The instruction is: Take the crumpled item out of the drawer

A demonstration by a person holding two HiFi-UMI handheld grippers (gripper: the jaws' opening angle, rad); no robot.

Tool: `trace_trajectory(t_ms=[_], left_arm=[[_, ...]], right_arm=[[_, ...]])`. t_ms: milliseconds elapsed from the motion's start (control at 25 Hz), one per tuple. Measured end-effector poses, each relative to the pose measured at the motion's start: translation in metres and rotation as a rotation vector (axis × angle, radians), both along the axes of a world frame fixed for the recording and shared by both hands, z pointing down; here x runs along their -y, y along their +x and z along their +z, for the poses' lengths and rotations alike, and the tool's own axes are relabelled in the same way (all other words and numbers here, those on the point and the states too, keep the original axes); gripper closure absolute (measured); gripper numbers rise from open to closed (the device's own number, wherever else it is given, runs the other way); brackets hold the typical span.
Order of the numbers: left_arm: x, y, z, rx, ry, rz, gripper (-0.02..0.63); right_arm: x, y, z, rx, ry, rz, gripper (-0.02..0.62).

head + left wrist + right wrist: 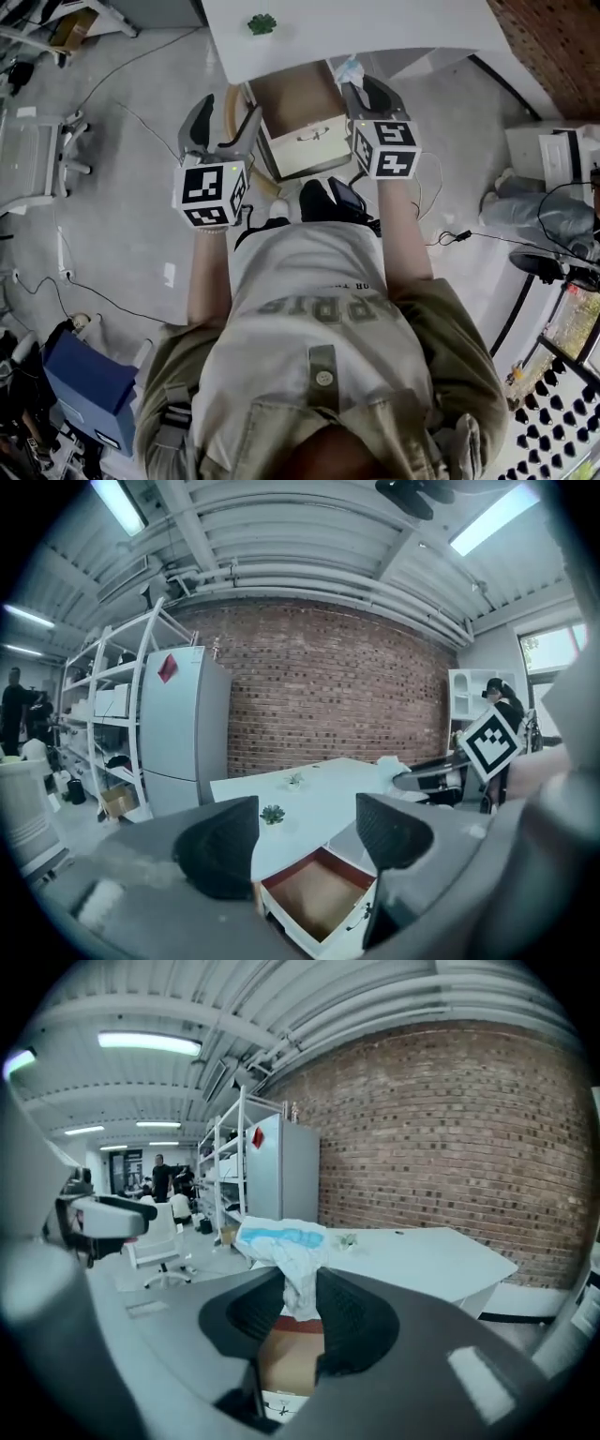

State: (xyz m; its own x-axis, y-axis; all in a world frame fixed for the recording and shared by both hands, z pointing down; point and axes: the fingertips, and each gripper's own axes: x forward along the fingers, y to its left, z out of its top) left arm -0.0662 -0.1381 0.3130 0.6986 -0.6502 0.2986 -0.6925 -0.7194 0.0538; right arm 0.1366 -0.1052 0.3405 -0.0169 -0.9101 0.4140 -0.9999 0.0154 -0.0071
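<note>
1. Right hand-held gripper: I read its jaws as narrow, pinched on the crumpled item. This is a white wad with a blue patch, and it sticks up from between the pads.
2. Crumpled item, location: it is held in the air, clear of the drawer. From the head view I place it over the drawer's back right corner, close to the desk edge.
3. Left hand-held gripper: jaws wide apart. I see only the drawer and desk through the gap. It is held to the left of the drawer, near its front corner.
4. Drawer: pulled out from under the desk, with a brown inside and a white front that has a small handle.
5. Desk: white top with a small green plant standing on it, well back from the drawer.
6. Beyond the desk: a brick wall, a tall white cabinet and metal shelving beside it.
</note>
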Motion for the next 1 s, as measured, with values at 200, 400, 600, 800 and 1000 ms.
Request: trace_trajectory(t_ms=[200, 400, 600, 800, 1000], left_arm=[[-0.002, 0.013, -0.013, 0.003, 0.038, 0.05, 0.307], [-0.002, 0.021, -0.021, 0.009, 0.073, 0.068, 0.373], [-0.001, 0.023, -0.027, 0.015, 0.098, 0.069, 0.474], [-0.005, 0.026, -0.03, 0.023, 0.115, 0.074, 0.508], [-0.007, 0.025, -0.031, 0.029, 0.124, 0.057, 0.597]], right_arm=[[-0.024, 0.008, -0.038, 0.049, 0.125, 0.088, 0.486], [-0.041, 0.013, -0.057, 0.126, 0.216, 0.14, 0.486], [-0.054, 0.01, -0.067, 0.177, 0.267, 0.156, 0.486], [-0.063, 0.007, -0.071, 0.189, 0.287, 0.152, 0.486], [-0.066, 0.002, -0.077, 0.193, 0.306, 0.14, 0.486]])
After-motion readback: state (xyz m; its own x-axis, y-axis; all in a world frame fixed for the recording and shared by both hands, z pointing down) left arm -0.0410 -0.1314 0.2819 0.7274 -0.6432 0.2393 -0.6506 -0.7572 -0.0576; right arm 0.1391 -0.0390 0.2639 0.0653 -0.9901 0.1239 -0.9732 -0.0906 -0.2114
